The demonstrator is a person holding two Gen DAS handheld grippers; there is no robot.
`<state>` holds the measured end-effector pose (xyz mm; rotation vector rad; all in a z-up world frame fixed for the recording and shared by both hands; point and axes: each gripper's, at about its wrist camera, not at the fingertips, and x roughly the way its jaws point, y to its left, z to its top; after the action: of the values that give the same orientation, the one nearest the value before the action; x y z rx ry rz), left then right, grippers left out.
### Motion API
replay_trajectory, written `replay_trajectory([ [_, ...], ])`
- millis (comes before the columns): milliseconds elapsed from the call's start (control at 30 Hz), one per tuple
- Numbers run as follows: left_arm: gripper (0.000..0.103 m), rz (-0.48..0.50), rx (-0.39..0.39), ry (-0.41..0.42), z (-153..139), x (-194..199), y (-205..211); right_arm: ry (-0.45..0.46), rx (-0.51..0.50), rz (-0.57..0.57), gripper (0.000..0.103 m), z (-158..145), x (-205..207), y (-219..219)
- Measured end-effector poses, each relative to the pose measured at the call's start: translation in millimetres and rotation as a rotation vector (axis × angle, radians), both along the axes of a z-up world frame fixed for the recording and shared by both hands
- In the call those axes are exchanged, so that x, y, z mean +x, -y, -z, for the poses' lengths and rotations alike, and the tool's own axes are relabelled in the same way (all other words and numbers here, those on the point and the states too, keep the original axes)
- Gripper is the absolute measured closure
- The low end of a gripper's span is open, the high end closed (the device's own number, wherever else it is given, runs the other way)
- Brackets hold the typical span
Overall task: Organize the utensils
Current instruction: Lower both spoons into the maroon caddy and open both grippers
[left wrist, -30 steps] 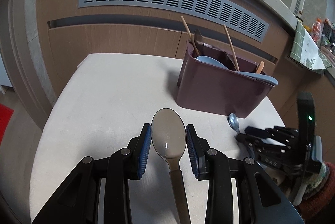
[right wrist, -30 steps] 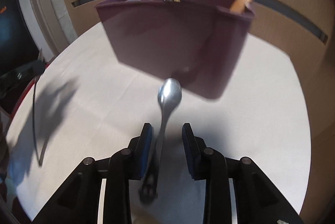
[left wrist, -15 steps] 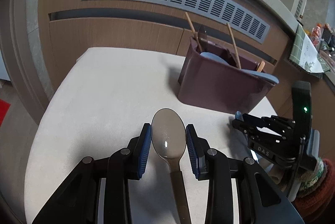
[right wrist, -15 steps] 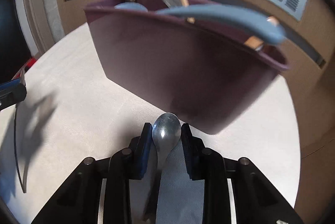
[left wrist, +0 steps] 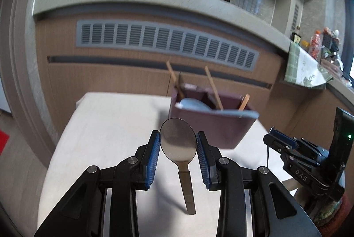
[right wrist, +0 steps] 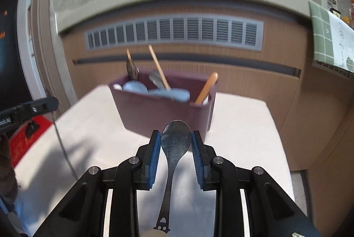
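Gripping each spoon by the bowl edges leaves the handles hanging free below for dropping into the maroon caddy (left wrist: pixel 212 126) ahead on the table (left wrist: pixel 110 121). Left gripper (left wrist: pixel 178 148) clamps the broad spoon (left wrist: pixel 178 141); right gripper (right wrist: pixel 176 148), jaws just closed, pinches the darker spoon (right wrist: pixel 176 139). Both spoons are airborne, short of the caddy.

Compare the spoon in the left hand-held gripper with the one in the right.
The left spoon has a broad, rounded bowl and a flat, straight, strap-like handle. The right spoon has a narrower bowl and a thin, dark handle ending in a cut-out tip. Shared: both are metal, each clamped by its bowl between blue pads, bowl forward and handle hanging, facing the maroon utensil holder.
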<state>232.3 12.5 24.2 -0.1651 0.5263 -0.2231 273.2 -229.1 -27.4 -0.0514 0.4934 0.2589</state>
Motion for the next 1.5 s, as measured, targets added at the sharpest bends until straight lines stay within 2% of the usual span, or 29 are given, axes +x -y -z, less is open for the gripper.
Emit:
replay_trajectory([
  [100, 0.069, 0.015, -0.03, 0.054, -27.7, 2.9, -0.4, 0.062, 0.043, 0.003, 0.078, -21.6, -4.7, 4.9],
  [167, 0.069, 0.031, -0.05, 0.108, -56.4, 9.5, -0.2, 0.115, 0.089, 0.002, 0.078, -45.4, -4.7, 6.7],
  [233, 0.069, 0.053, -0.094, 0.177, -95.0, 21.9, -2.2, 0.205, 0.113, 0.006, 0.078, -82.4, -2.7, 5.6],
  [333, 0.069, 0.051, -0.108, 0.256, -132.8, 46.8, 0.5, 0.34, 0.113, 0.01, 0.078, -145.1, 4.0, 2.6],
  [400, 0.069, 0.031, -0.071, 0.296, -141.4, 64.5, 6.7, 0.403, 0.095, 0.019, 0.078, -173.1, 15.5, -1.3],
  [467, 0.069, 0.037, -0.057, 0.29, -139.6, 81.3, 12.2, 0.424, 0.073, 0.047, 0.078, -183.8, 31.8, -4.6],
  [567, 0.069, 0.042, -0.038, 0.276, -125.1, 106.7, 19.1, 0.398, 0.053, 0.063, 0.078, -178.0, 59.5, -9.1],
  [800, 0.069, 0.01, 0.02, 0.291, -94.3, 148.1, 29.8, 0.331, 0.044, 0.091, 0.078, -133.2, 106.3, -9.9],
  [1067, 0.069, 0.049, 0.043, 0.218, -50.4, 168.7, 43.1, 0.31, 0.027, 0.068, 0.078, -100.5, 121.2, -8.4],
  [1167, 0.069, 0.086, 0.037, 0.159, -29.8, 175.3, 46.7, 0.289, -0.007, 0.062, 0.078, -84.1, 126.4, -10.2],
  [1300, 0.067, 0.137, 0.025, 0.089, -14.8, 174.1, 47.5, 0.221, -0.015, 0.034, 0.077, -67.6, 132.9, -10.4],
  [1400, 0.051, 0.173, 0.021, 0.029, -9.2, 170.0, 47.6, 0.096, 0.023, -0.031, 0.076, -57.5, 138.3, -6.7],
  [1500, 0.051, 0.168, 0.019, 0.027, -9.9, 159.6, 44.5, 0.027, 0.078, -0.044, 0.074, -48.8, 134.4, 2.8],
])
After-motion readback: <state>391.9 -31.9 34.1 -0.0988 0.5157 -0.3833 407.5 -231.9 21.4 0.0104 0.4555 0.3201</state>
